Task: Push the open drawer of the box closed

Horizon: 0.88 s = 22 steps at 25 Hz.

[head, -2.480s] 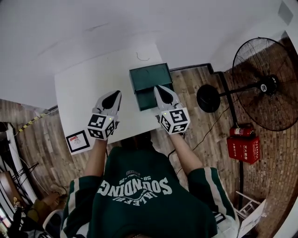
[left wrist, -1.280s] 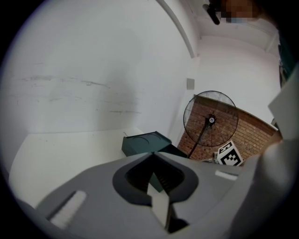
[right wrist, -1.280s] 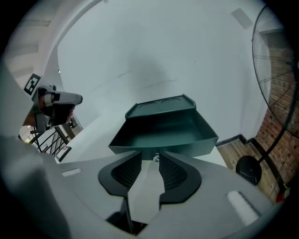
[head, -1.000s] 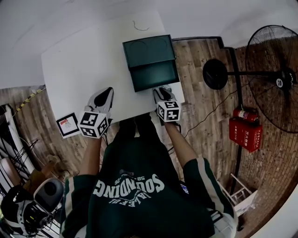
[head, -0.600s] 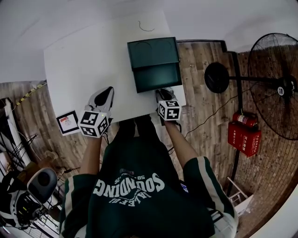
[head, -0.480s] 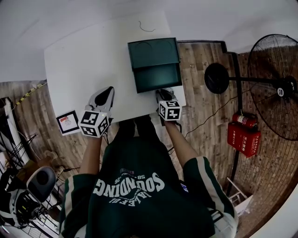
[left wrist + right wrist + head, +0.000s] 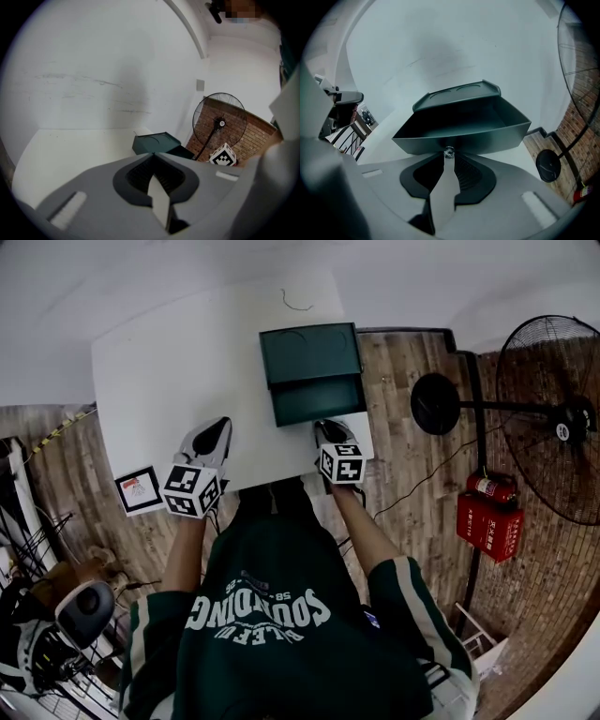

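Right gripper [image 7: 329, 433] at drawer [image 7: 317, 399] front, frame centre.
Jaws together, tips against its knob [image 7: 449, 152]; left gripper [image 7: 215, 438] closed, empty, left of centre.

Dark green shirt [image 7: 281, 634]; white-striped sleeves [image 7: 424, 620]

Box [image 7: 309, 354] & drawer [image 7: 317, 399] smooth dark-green w/ slight sheen, table [image 7: 178, 371] matt white, floor [image 7: 394, 362] wood planks.

White upside-down letters on the dark green jersey [image 7: 272, 615] at six o'clock read SOUNDING. Characters on the red metal box [image 7: 490, 521] at three o'clock are illegible.
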Motion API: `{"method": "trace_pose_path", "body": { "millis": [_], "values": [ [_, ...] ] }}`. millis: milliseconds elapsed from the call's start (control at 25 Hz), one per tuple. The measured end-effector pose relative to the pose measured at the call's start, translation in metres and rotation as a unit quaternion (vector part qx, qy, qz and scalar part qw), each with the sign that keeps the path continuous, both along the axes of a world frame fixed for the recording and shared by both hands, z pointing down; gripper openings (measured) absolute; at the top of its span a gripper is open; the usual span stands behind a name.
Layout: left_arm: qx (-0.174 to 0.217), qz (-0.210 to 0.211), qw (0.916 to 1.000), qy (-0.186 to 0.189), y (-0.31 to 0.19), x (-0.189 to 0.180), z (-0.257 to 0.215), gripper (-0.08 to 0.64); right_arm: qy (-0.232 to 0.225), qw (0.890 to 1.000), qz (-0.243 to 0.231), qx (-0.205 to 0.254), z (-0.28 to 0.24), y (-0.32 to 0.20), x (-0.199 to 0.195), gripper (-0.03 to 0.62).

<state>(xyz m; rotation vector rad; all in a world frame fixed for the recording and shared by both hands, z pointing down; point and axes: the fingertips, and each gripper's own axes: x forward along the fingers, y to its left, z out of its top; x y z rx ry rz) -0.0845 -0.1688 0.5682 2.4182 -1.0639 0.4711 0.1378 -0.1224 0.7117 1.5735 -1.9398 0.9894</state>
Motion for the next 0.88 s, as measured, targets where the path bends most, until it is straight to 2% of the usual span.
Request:
{"method": "trace_pose_path", "body": {
  "millis": [560,880],
  "values": [
    [-0.005,-0.031,0.9995,-0.003,-0.010,-0.023,0.004,0.052,0.007,1.000,-0.026,0.004,0.003,-0.056,-0.002,0.071],
    [-0.008,-0.052,0.9986,-0.005,-0.011,-0.038,0.005,0.052,0.003,1.000,-0.015,0.009,0.002,-0.087,0.000,0.071]
  ]
}}
